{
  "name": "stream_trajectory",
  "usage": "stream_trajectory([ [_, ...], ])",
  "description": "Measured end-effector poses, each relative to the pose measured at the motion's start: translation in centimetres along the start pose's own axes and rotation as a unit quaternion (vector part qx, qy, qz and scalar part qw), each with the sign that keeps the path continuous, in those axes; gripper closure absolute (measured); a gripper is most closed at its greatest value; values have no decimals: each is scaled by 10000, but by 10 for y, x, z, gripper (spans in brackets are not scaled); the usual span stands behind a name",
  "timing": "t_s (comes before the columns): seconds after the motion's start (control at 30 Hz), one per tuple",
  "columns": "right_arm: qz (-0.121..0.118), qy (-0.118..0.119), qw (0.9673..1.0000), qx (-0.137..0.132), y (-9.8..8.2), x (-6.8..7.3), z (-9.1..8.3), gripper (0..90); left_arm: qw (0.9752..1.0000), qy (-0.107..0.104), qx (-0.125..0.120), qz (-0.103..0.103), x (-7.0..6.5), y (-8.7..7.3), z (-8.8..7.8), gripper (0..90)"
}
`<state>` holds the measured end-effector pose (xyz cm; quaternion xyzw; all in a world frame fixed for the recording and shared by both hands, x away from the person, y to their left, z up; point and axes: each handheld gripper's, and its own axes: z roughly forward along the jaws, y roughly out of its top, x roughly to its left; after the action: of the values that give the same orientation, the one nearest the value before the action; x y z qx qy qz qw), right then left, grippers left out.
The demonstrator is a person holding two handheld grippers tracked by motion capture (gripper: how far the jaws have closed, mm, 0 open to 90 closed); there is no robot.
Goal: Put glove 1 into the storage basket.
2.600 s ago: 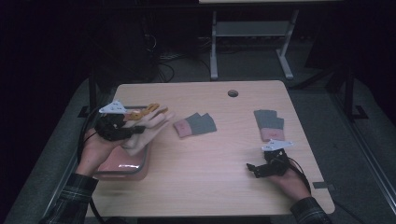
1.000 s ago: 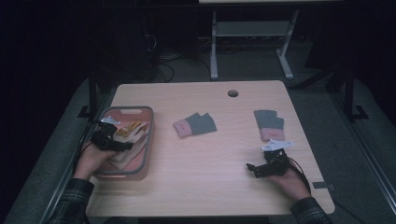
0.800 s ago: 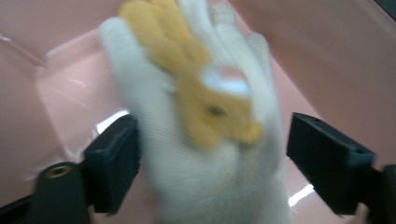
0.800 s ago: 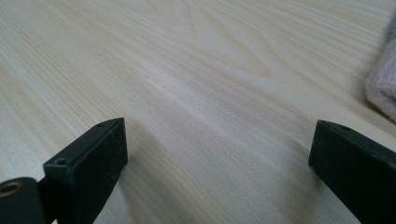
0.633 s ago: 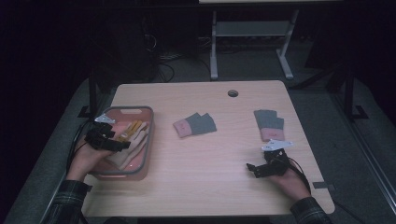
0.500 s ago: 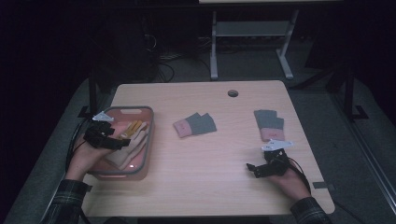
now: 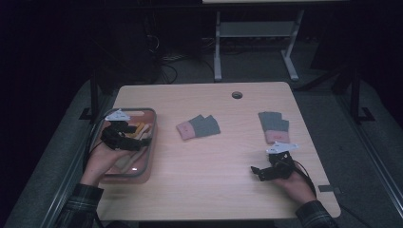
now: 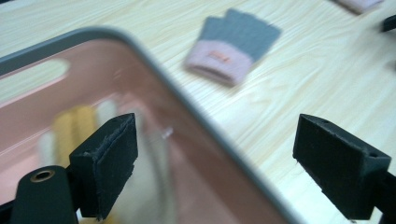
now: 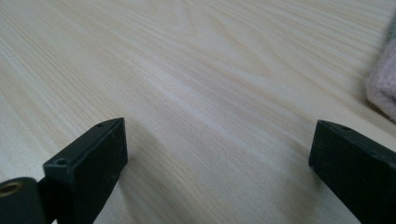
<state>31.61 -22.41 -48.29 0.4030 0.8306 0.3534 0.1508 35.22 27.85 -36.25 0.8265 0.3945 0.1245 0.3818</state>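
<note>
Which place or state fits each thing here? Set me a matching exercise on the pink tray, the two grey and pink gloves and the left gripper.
Things:
1. pink plastic tray with a grey rim
2. grey and pink fingerless knit glove at mid-table
3. second grey and pink knit glove
4. left gripper

Places or states:
A. just beyond the right gripper
B. jaws open, over the tray
C. at the table's left edge, holding a cream and yellow glove
D. alone on bare wood, between tray and right glove

Pairs: 1-C, 2-D, 3-A, 4-B

Lab: dark rm, desk (image 7: 209,190), floor cables (image 7: 166,59).
</note>
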Motion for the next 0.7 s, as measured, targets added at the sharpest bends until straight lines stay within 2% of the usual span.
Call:
stream_trajectory([
  [0.47,-20,35,10000,45,0,1,0,22,9986,-429,-120,271,-65,4,43,135],
  [0.6,-13,32,10000,45,0,1,0,22,9973,-620,-61,396,-81,3,56,137],
  [0.67,-18,35,10000,47,0,1,0,22,9968,-641,-48,476,-88,2,61,138],
  [0.7,-18,35,10000,47,0,1,0,22,9968,-669,-72,421,-93,1,63,138],
])
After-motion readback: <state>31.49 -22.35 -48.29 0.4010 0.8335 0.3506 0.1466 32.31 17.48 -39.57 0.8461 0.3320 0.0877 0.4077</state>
